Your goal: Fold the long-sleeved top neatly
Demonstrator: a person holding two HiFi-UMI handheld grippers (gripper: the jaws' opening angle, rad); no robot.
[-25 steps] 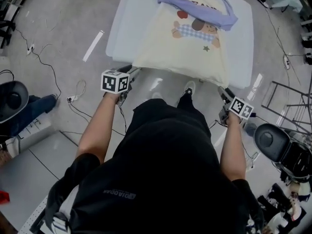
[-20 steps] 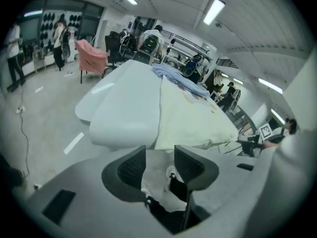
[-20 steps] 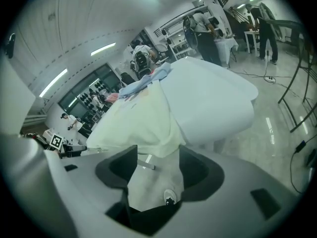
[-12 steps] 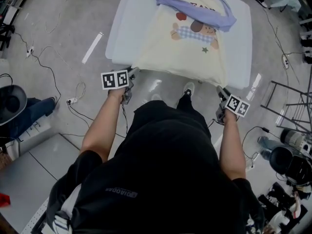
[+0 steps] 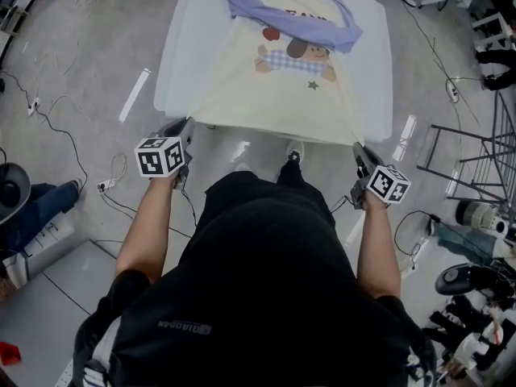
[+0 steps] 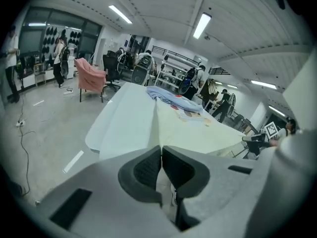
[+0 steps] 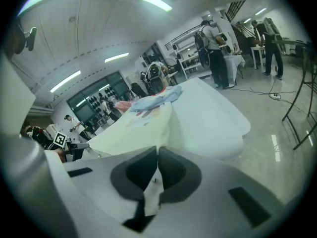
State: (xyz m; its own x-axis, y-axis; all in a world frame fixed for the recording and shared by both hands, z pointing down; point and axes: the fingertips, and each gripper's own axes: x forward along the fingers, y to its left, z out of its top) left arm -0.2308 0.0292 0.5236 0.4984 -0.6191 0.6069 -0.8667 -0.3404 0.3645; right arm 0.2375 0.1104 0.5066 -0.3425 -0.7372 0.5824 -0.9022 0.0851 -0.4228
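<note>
Head view: held out ahead of the body and angled downward, the left gripper and right gripper have just closed, each pinching a hem corner of the top beyond the table's near edge. The top stretches toward the far edge, with bare strips along both sides.

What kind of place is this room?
Probably a lab or workshop, not a home: loose cables on a grey floor, a white work table bearing the long-sleeved top, and other people in the background.
</note>
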